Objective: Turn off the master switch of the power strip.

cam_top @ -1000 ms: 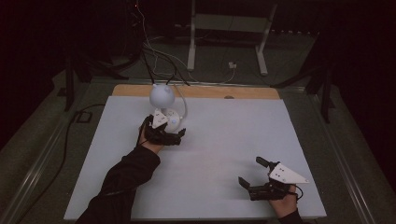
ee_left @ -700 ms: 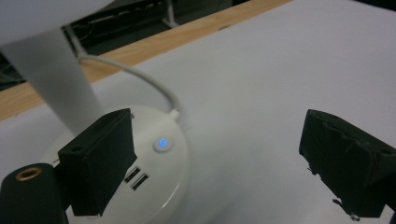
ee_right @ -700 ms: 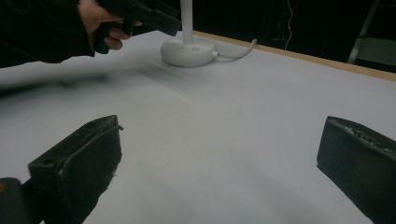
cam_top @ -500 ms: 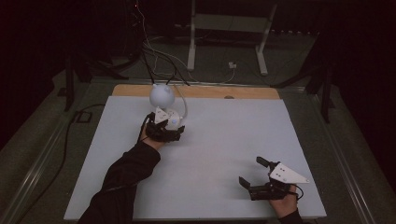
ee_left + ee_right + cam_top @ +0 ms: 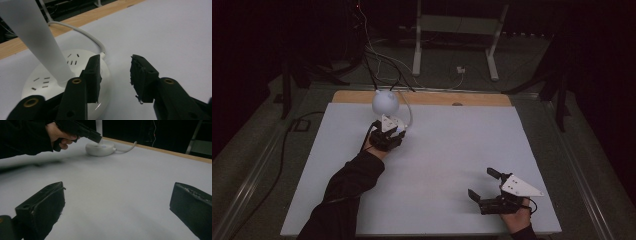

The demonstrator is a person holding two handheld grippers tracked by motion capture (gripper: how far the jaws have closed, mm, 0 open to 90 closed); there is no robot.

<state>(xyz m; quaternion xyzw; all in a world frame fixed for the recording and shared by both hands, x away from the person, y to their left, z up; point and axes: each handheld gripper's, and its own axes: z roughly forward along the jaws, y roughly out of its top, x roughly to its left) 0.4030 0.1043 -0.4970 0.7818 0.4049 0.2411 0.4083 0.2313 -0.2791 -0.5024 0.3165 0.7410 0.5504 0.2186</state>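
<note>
Closing in the last half second, the left gripper [image 5: 113, 75] has narrowed its jaws since the earlier frame, nothing between them. One jaw hangs over the rim of the white lamp base [image 5: 50, 77] at the table's [image 5: 452, 150] far left. Right gripper [image 5: 484, 185] rests wide open, near corner.

The lamp [image 5: 385, 102] is white all over: round head, stem and disc base, the base marked with small grey dashes in groups. Its cord [image 5: 82, 32] is white too. The worktop [image 5: 452, 150] is a pale grey-blue sheet with a light wooden strip along the far edge. The left gripper [image 5: 115, 75] is black with brass-coloured rivets. The right gripper [image 5: 484, 186] is black under a light grey plate. The sleeve [image 5: 347, 190] is black.
</note>
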